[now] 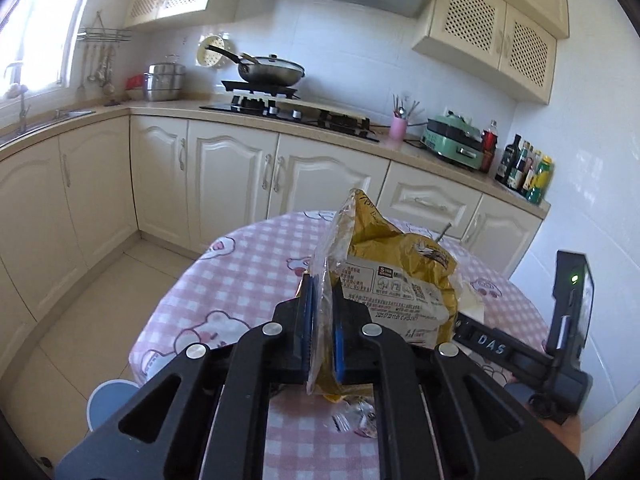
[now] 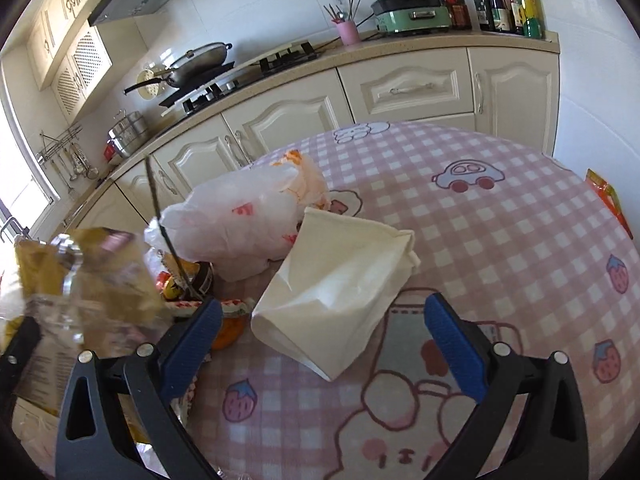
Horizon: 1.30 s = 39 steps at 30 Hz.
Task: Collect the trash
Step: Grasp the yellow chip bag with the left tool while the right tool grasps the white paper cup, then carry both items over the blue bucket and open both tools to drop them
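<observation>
A crumpled yellow snack bag [image 1: 396, 268] is lifted above the pink checked table [image 1: 240, 280]. My left gripper [image 1: 323, 286] is shut on the bag's clear edge. The same bag [image 2: 80, 276] is a blur at the left of the right wrist view. My right gripper [image 2: 323, 302] is open just over the tablecloth [image 2: 500, 240]. A folded white paper napkin [image 2: 340, 280] lies flat right ahead of its blue pads [image 2: 452, 336], touching neither. A white plastic bag [image 2: 236, 220] sits behind the napkin. Small orange and dark wrappers [image 2: 192, 280] are heaped at its left.
A clear wrapper [image 1: 356, 420] lies on the cloth under my left gripper. An orange packet [image 2: 608, 196] sits at the table's right edge. Cream cabinets [image 1: 224, 176], a stove with a wok [image 1: 272, 72] and bottles [image 2: 504, 4] line the counter behind. A blue stool [image 1: 108, 400] stands lower left.
</observation>
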{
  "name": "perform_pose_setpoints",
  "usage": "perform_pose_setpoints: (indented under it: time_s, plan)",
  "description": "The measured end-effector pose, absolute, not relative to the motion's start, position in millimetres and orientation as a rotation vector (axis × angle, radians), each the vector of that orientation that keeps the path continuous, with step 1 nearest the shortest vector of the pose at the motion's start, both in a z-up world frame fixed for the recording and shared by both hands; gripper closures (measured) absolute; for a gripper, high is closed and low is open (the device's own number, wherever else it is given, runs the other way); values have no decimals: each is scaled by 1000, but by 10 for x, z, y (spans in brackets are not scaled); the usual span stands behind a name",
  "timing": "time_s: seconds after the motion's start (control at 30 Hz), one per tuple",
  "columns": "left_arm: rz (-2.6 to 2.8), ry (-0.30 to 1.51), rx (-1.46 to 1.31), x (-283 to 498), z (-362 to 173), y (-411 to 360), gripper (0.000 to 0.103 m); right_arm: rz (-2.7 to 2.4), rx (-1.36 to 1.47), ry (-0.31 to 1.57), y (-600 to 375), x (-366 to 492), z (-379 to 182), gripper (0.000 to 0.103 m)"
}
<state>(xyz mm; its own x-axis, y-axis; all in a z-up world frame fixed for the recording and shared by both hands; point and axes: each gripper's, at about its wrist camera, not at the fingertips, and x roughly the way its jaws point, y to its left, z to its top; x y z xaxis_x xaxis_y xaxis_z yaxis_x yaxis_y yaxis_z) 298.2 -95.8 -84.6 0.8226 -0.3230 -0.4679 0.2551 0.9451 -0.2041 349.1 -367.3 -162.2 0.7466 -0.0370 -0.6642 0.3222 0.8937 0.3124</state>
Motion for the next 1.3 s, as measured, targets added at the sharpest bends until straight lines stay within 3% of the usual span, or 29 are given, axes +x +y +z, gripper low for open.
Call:
perform_pose_setpoints:
  time_s: [0.07, 0.1, 0.2, 0.63, 0.93, 1.07, 1.3]
  plan:
    - [-307, 519, -149, 3001, -841, -913, 96, -208, 439, 716, -3682, 3506, -1662, 12]
    - [-305, 521, -150, 3016, -845, -903, 96, -212, 441, 717, -3691, 3498, -1673, 34]
    - [-307, 526, -165, 3016, -836, -853, 96, -210, 429, 713, -3693, 3486, -1654, 40]
    - [-288, 446, -233, 2723, -598, -337, 96, -235, 298, 510, -3393, 2893, -993, 42]
    - [-179, 400, -280, 2418, -522, 346, 96, 22, 191, 399, -2371, 2692, -439, 42]
    - [-68, 431, -297, 2359, -647, 830, 96, 218, 164, 458, -1678, 2911, -536, 42]
    - [188, 599, -317, 2531, -1190, 1727, 96, 488, 99, 676, -328, 3457, -1206, 42]
